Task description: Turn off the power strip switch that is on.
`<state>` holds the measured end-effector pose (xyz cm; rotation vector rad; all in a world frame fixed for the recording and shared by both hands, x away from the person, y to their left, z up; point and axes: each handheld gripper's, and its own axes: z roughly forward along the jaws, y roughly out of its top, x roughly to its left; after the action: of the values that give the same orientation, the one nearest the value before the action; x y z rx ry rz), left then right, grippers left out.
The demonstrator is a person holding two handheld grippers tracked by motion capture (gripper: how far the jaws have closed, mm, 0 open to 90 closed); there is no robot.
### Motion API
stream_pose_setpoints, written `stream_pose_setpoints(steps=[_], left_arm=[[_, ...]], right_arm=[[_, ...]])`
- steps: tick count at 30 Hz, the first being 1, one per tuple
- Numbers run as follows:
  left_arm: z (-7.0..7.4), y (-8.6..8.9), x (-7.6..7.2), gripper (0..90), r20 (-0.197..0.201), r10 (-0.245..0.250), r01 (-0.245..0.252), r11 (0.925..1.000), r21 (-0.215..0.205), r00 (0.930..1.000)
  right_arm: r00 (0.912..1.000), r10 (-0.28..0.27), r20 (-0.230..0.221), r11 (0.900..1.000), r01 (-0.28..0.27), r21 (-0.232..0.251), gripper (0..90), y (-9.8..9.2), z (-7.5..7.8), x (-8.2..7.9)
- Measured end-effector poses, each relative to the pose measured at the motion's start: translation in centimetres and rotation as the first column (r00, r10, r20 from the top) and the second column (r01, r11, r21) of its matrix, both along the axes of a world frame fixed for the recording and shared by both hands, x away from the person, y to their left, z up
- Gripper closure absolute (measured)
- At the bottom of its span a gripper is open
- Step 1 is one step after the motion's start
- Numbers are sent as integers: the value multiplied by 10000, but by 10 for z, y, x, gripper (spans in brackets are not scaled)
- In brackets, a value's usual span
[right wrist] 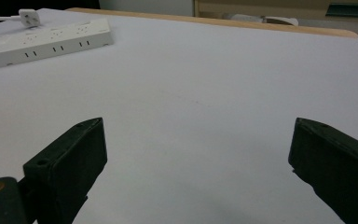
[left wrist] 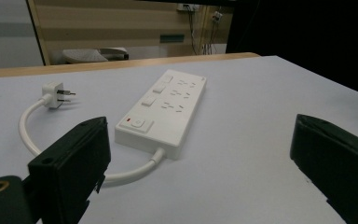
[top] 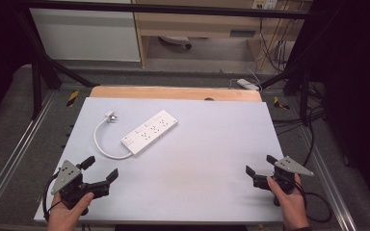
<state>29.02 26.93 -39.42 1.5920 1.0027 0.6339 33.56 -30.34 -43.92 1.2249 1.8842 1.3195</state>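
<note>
A white power strip (top: 150, 132) lies diagonally on the pale table (top: 207, 159), left of centre. Its white cable (top: 99, 144) loops round to a plug (top: 110, 116) lying loose beside it. The left gripper view has the power strip (left wrist: 163, 109) just ahead of the jaws, with the plug (left wrist: 53, 93) to its left. My left gripper (top: 100, 168) is open near the front left corner, a short way from the strip's switch end. My right gripper (top: 260, 164) is open at the front right over bare table. From there the power strip (right wrist: 42, 42) is far off at upper left.
A wooden board (top: 173, 93) borders the table's far edge. Black frame bars (top: 43, 72) stand around the table, with cables and a white adapter (top: 247, 84) on the floor behind. A wooden cabinet (top: 197, 24) is at the back.
</note>
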Motion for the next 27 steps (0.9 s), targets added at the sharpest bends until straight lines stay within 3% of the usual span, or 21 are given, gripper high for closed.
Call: stream_pose_setpoints(steps=[14, 20, 27], left_arm=[[31, -7, 7, 51, 406, -153, 155, 9999, -39, 9991], [40, -6, 13, 50, 297, -288, 299, 9988, -390, 9991], [48, -9, 18, 50, 324, -270, 278, 9993, -232, 9991]], right_arm=[[9999, 11, 112, 9999, -9, -117, 38, 2, 3, -3], [10000, 27, 13, 9998, -27, -210, 40, 3, 2, -2], [9999, 95, -45, 9997, -96, -223, 40, 4, 2, -2]])
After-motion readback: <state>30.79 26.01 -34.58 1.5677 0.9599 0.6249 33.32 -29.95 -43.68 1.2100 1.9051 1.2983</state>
